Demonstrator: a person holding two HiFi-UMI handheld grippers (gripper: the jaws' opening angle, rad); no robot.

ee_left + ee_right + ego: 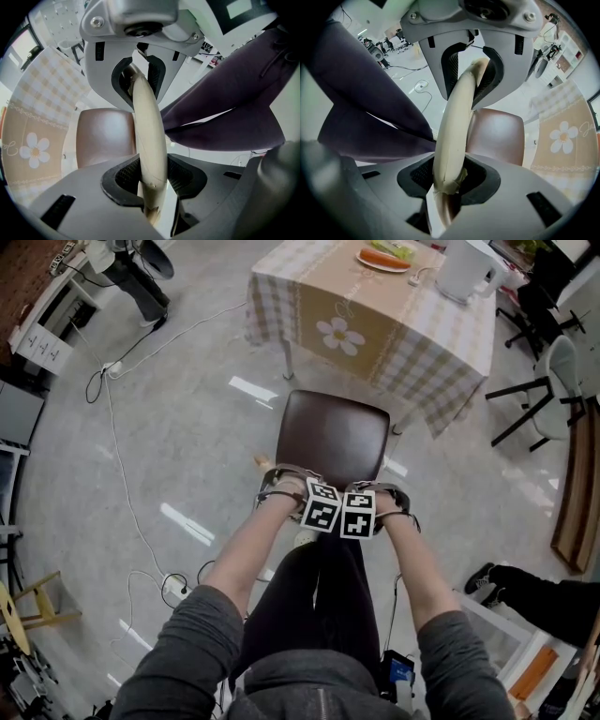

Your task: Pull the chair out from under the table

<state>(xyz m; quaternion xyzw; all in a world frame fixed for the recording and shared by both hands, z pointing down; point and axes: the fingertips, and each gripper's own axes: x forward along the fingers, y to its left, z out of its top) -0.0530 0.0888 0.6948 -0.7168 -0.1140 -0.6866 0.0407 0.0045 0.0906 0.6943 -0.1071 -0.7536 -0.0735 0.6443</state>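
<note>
Glossy grey floor [187,427] carries the chair [333,437], its brown seat just before the checked desk [300,296]. Both the left tool [281,491] and right tool [392,502] clamp its cream back rail [149,136]. Rigid and probably light, it should slide easily, and that rail is the sound hold.

The chair [333,437] sits mid-frame, just below the table [450,343] at upper centre. On it a plate [382,261] lies left of what may be a kettle [466,268]. My left gripper [279,489] and right gripper [392,501] sit side by side on the chair's back rail [149,136].
</note>
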